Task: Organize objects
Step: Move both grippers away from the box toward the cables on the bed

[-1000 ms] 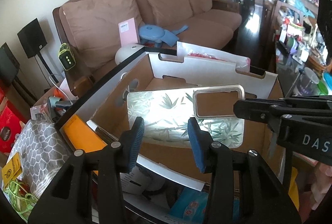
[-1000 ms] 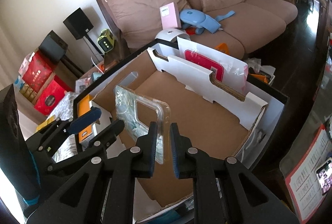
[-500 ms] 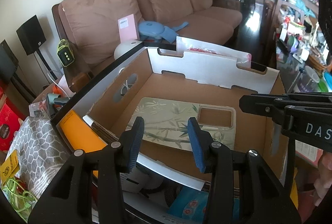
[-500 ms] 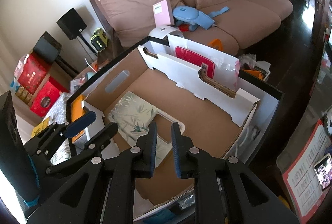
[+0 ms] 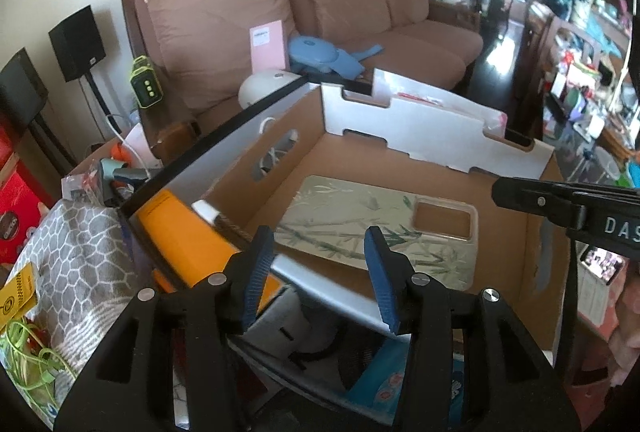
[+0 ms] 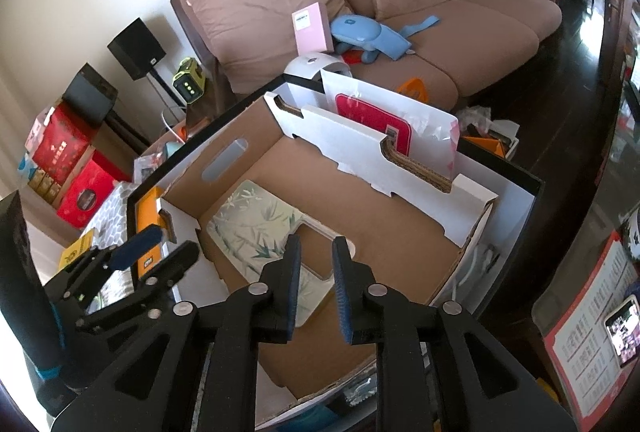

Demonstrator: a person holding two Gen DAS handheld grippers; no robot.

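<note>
A clear phone case with a bamboo print lies flat on the floor of the open cardboard box, towards its left wall. In the right wrist view the case rests just below and beyond my right gripper. That gripper's jaws are opening, with nothing between the pads. My left gripper hovers over the box's near edge; its jaws stand apart and are opening slightly, also with nothing between them. The right gripper reaches in from the right in the left wrist view.
An orange box stands wedged outside the left box wall, next to a grey patterned cloth. A red and white package stands behind the white divider. A brown sofa holds a pink box and a blue object.
The phone case stood upright in the right gripper, then came down flat on the box floor. The right jaws have parted and let it go. The left gripper has hardly moved.
</note>
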